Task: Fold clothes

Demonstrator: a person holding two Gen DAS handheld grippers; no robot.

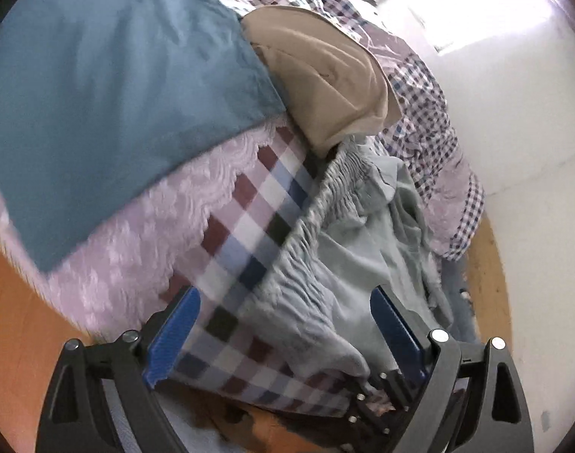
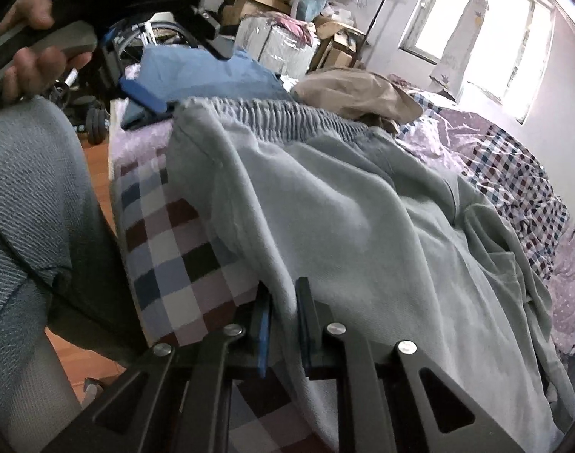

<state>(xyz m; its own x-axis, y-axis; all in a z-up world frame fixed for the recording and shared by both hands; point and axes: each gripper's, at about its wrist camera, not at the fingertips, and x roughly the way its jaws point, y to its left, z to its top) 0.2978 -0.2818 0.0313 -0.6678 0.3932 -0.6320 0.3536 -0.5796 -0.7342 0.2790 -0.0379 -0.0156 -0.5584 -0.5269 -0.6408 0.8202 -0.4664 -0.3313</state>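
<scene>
Right wrist view: the right gripper had its blue pads nearly closed on a fold of the grey-green trousers, pinching the side hem close to the bed edge.
Left wrist view: the left gripper stood wide open, empty, its two blue pads straddling the trousers' side edge just below the elastic waistband without gripping it.
Garment position: the trousers lay rumpled across the checked bedspread, waistband toward the blue cloth and tan garment, legs trailing toward the far side of the bed.
Step in hand (judgement): securing a second hold at the waistband corner so both hands could lift and flatten the trousers.
Technique (judgement): the left pads should close on the full gathered band, not a single layer; tension between the two holds should be even to avoid twisting.
Edges: the bed edge ran directly below both grippers, with wooden floor beyond; the fabric could slide off if released there.
Open room: little flat surface was free, with the blue cloth and tan garment crowding the head of the trousers; the person's knee stood close beside the bed.
</scene>
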